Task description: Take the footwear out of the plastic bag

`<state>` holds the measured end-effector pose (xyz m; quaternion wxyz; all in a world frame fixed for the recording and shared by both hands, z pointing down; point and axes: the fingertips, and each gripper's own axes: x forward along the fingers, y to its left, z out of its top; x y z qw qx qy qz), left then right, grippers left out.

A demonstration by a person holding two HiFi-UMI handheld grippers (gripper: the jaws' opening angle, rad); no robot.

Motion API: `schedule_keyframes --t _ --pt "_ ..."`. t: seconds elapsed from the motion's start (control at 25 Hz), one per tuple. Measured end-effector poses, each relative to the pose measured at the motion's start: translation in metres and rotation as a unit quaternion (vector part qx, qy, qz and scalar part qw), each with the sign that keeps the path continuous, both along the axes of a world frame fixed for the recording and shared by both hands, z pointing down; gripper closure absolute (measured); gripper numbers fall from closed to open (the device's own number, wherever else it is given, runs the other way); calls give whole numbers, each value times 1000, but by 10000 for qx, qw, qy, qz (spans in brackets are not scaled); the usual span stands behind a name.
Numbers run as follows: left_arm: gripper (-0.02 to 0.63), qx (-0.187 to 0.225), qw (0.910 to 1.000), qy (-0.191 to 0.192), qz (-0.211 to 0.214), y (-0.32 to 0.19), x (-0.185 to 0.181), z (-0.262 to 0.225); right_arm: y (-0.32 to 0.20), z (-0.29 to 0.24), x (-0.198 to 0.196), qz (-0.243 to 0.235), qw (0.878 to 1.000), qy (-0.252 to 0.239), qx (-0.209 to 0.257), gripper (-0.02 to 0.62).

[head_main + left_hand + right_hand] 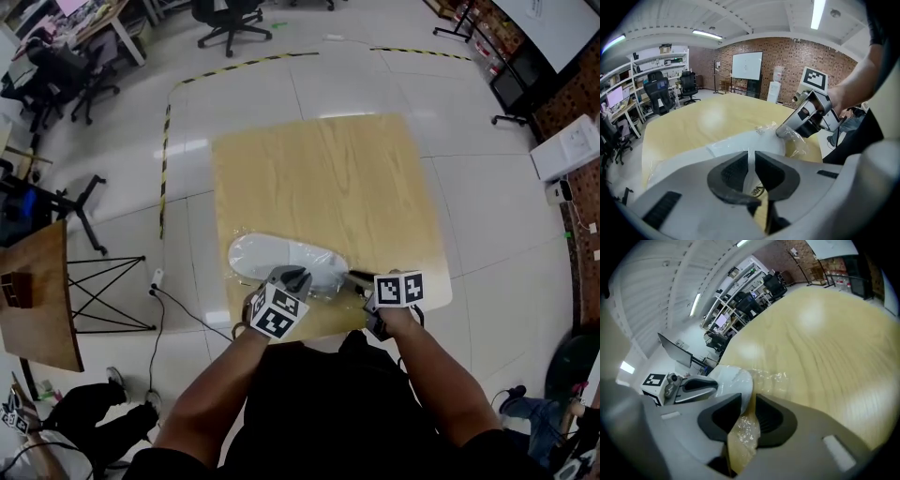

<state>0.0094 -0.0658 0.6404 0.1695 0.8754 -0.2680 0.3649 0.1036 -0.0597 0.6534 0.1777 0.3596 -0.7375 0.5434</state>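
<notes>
A white piece of footwear (281, 257) lies in a clear plastic bag (330, 286) near the front edge of the wooden table (319, 178). My left gripper (296, 277) comes in from the near side; in the left gripper view its jaws (751, 157) stand close together, pinching the edge of the white footwear (740, 144). My right gripper (356, 278) is at the bag's right end. In the right gripper view its jaws (749, 401) stand apart, with crumpled bag film (744, 432) lying loose between them. The left gripper (696, 386) shows there beside the footwear (733, 379).
Black and yellow tape (234, 67) runs across the tiled floor behind the table. Office chairs (230, 19) stand at the back. A smaller wooden table (37, 300) and a black stand (103, 291) are at the left. A white box (567, 148) sits at the right.
</notes>
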Motion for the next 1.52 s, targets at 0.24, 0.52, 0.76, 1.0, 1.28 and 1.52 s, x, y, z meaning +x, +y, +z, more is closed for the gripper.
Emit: schedule_keyframes --t 0.24,0.52,0.76,1.0,1.28,1.52 --pt "552 71 10000 -8 21 2 2 -1 4 -13 9 46 9997 -204 119 560" --pt "557 111 9998 -155 -90 -3 -4 1 13 -6 59 897 9948 -469 -92 565" --pt "572 161 9995 -246 -124 -9 -8 0 13 -7 64 884 9954 -340 133 565" --pt "571 175 9993 -328 -62 -9 -9 -1 7 -14 76 1112 9928 -370 238 566" --pt "571 228 9991 -367 5 -10 -6 -2 3 -19 105 1401 9889 -366 330 569" --pt "571 215 9991 -362 -16 -10 -5 -1 3 -18 123 1581 9864 -293 339 569"
